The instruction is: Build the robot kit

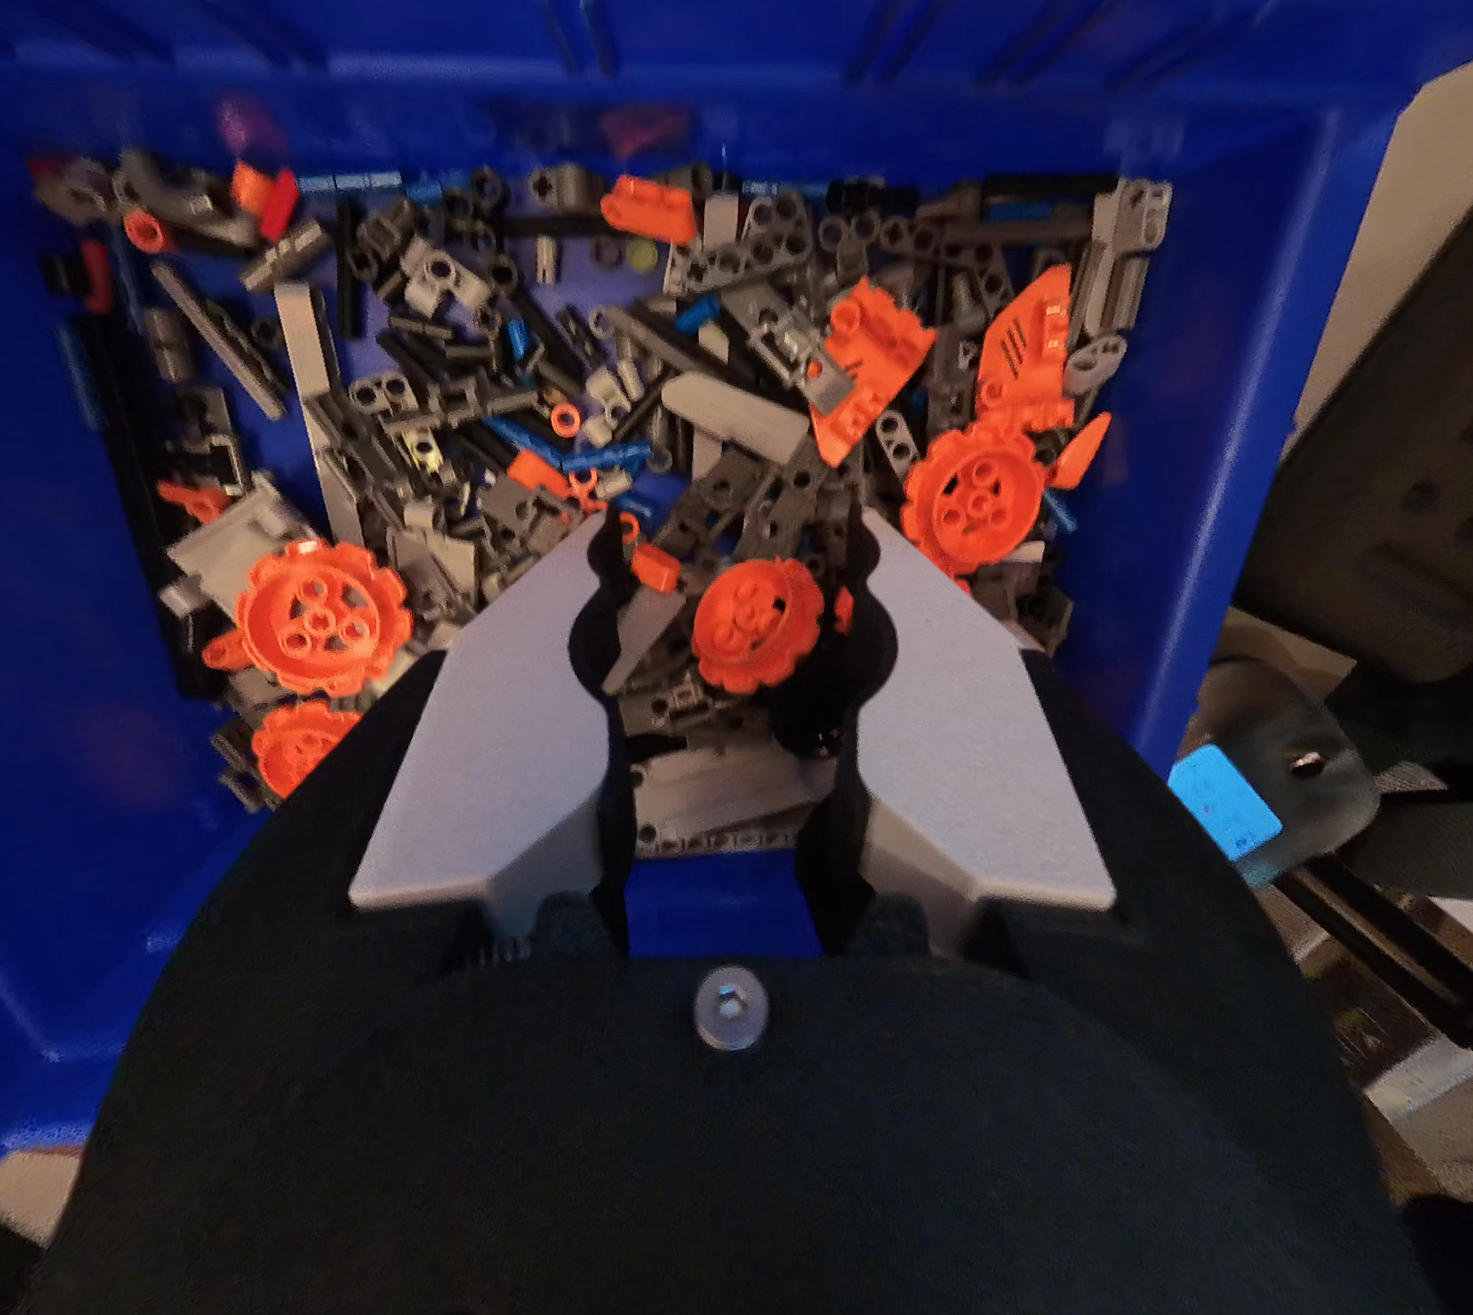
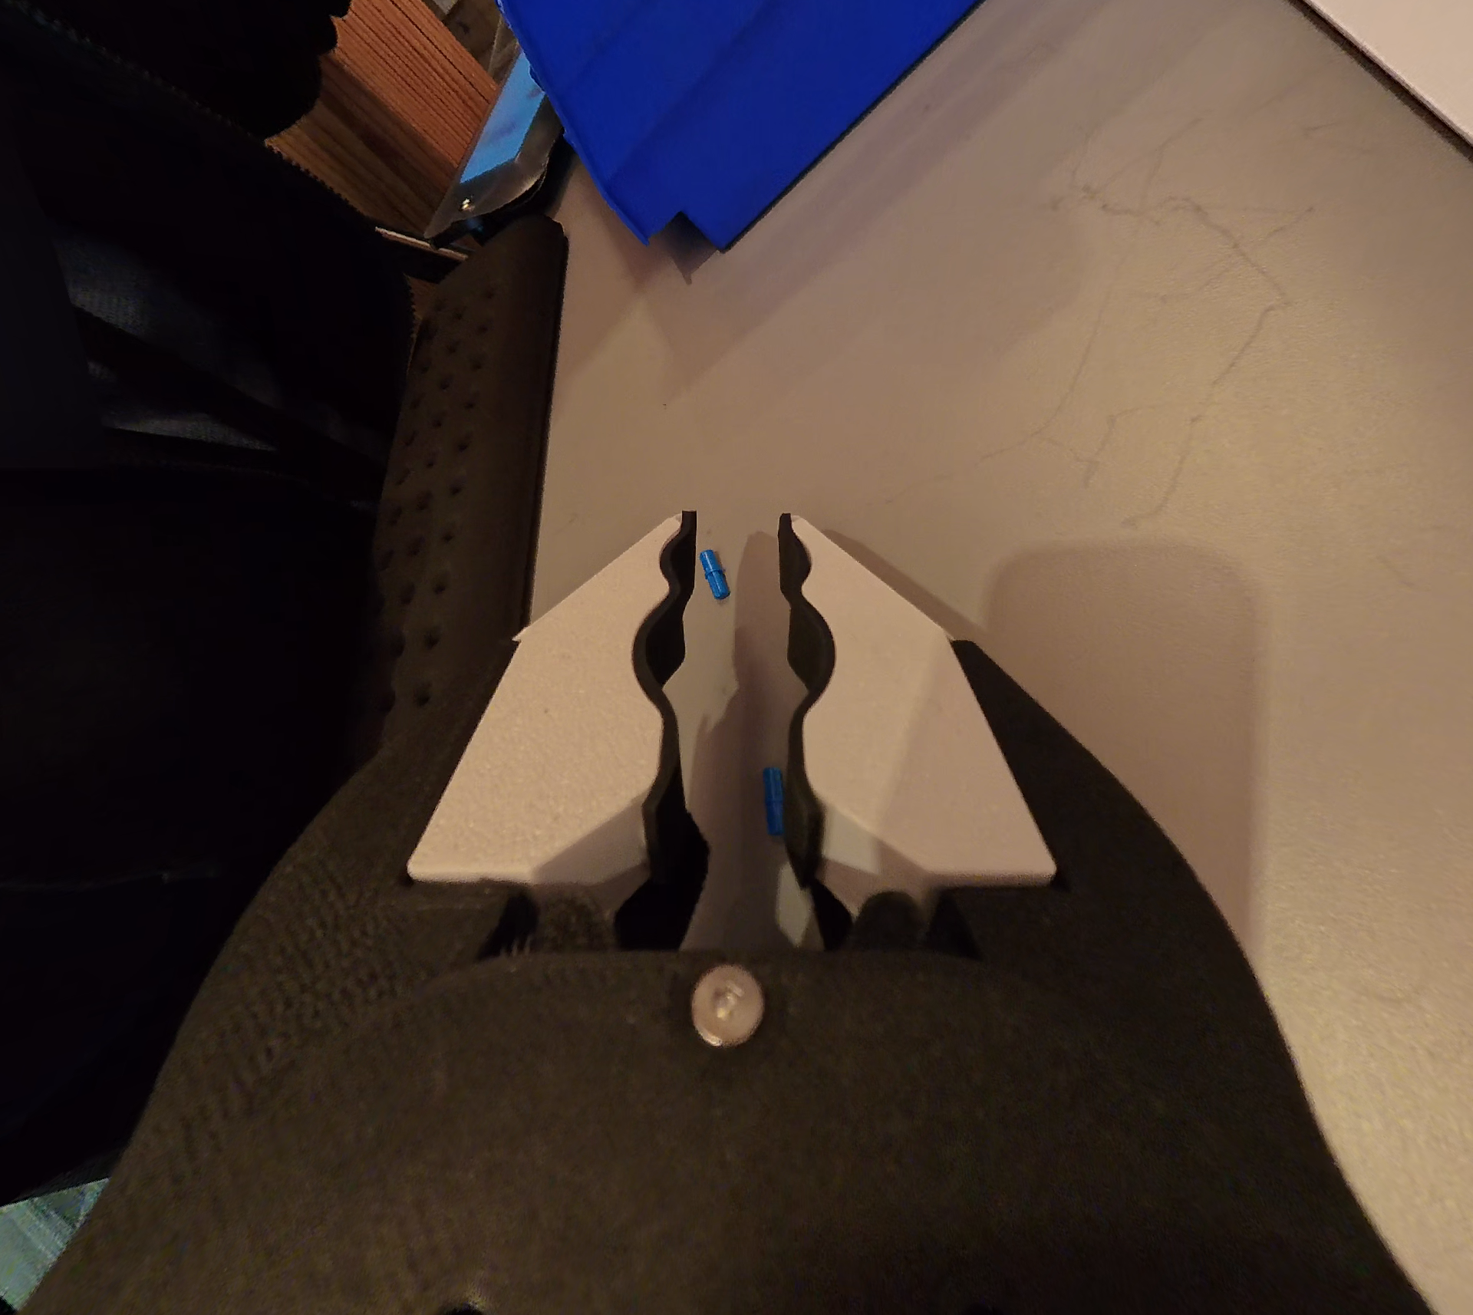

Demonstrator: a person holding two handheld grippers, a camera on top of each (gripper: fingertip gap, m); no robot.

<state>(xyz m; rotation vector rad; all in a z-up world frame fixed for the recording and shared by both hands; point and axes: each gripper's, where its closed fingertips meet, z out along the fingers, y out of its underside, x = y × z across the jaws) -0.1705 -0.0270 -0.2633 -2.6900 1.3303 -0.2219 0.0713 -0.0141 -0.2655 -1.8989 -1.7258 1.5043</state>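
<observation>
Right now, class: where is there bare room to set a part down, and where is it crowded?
Free: the pale tabletop between the blue bin and the right gripper, beyond two small blue pins. Crowded: the bin's floor, heaped with toy parts.

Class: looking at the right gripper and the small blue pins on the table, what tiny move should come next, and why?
Probably ease the right gripper slightly left and down, then close: its jaws stand open and empty, and the nearer-tip blue pin lies off-centre beside the left finger.

Pale veined tabletop (image 2: 1116, 400), warm light
</observation>
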